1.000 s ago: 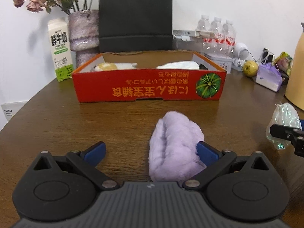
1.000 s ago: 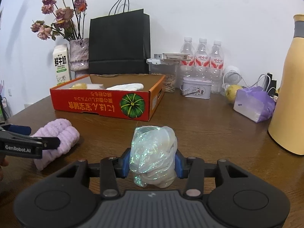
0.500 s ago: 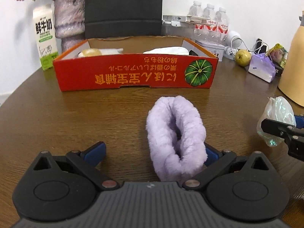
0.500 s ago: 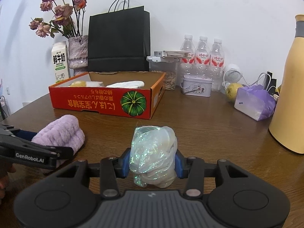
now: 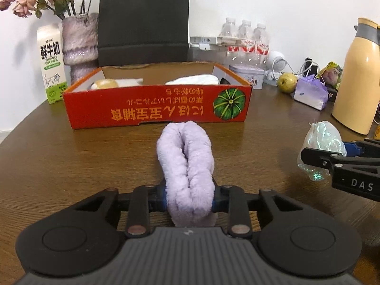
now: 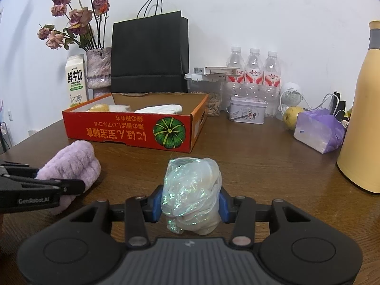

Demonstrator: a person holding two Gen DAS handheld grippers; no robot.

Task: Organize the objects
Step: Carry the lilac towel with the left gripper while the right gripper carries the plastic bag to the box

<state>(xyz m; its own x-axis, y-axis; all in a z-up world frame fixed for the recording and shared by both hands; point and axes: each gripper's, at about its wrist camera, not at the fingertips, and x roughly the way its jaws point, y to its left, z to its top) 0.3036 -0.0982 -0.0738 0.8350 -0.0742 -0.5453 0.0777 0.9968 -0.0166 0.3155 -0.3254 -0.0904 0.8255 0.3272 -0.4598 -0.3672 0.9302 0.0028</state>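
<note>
My left gripper (image 5: 189,198) was wide open around the lilac fluffy towel (image 5: 186,163) a second ago; now its jaws are closing and the pads already pinch the folded roll's near end, so both items are in hand for the red pumpkin box (image 5: 156,109). The towel sits just in front of that box's near wall. My right gripper (image 6: 190,203) stays clamped on the iridescent plastic bag (image 6: 191,187), also in front of the box, toward its right corner. Both tools tilt gently downward at the wooden table (image 6: 261,166), facing the box.
</note>
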